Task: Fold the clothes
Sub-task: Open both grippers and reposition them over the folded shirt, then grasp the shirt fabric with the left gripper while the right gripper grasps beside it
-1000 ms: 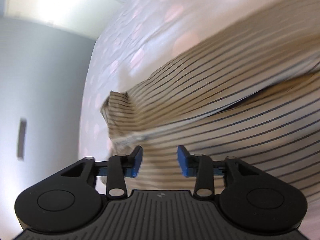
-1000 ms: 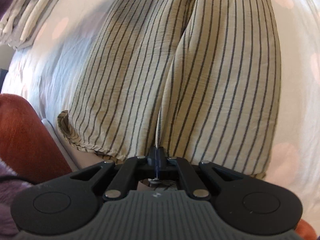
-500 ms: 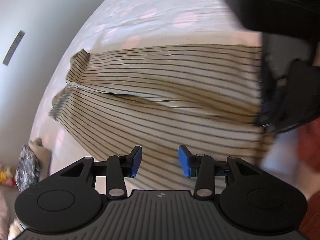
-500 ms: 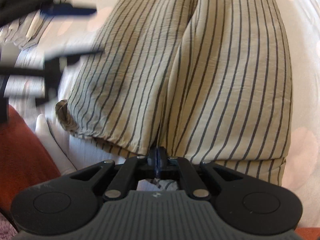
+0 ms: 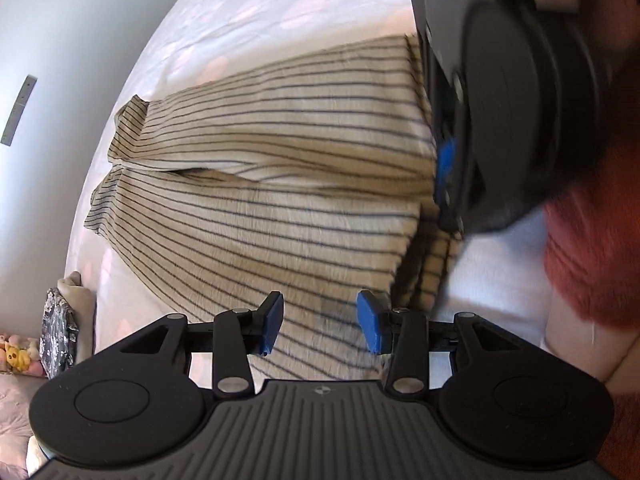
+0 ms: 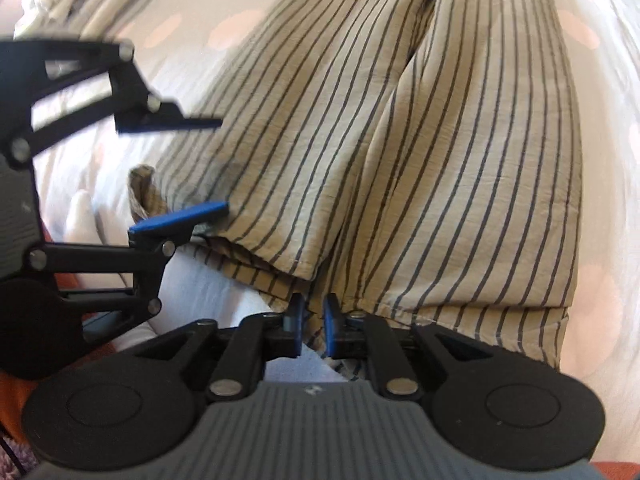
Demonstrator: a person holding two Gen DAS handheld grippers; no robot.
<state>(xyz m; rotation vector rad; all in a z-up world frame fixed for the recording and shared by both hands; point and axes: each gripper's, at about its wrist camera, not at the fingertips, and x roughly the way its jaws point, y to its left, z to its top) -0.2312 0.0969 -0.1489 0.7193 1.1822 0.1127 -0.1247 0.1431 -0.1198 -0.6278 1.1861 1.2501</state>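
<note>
Beige trousers with dark stripes (image 5: pixel 280 200) (image 6: pixel 400 140) lie flat on a white bedsheet with pink dots (image 5: pixel 248 20) (image 6: pixel 600 280). My left gripper (image 5: pixel 320 322) (image 6: pixel 222 164) is open, its blue pads over the trousers' near edge with one side of the waist end between them, not pinched. My right gripper (image 6: pixel 314 320) (image 5: pixel 446 176) sits at the hem where the two legs meet. Its jaws are opening, a thin fold of striped cloth still lies in the narrow gap, and the pads no longer press on it.
Another striped folded cloth (image 6: pixel 80 4) lies at the far left of the bed. Red-orange fuzzy fabric (image 5: pixel 592 264) is close at the right. A dark patterned item (image 5: pixel 60 332) and small plush toys (image 5: pixel 16 356) sit off the bed's edge, by a grey wall (image 5: pixel 48 32).
My left gripper has swung across the trousers to their near edge, beside the right gripper. The right jaws, shut on the hem before, have parted a little.
</note>
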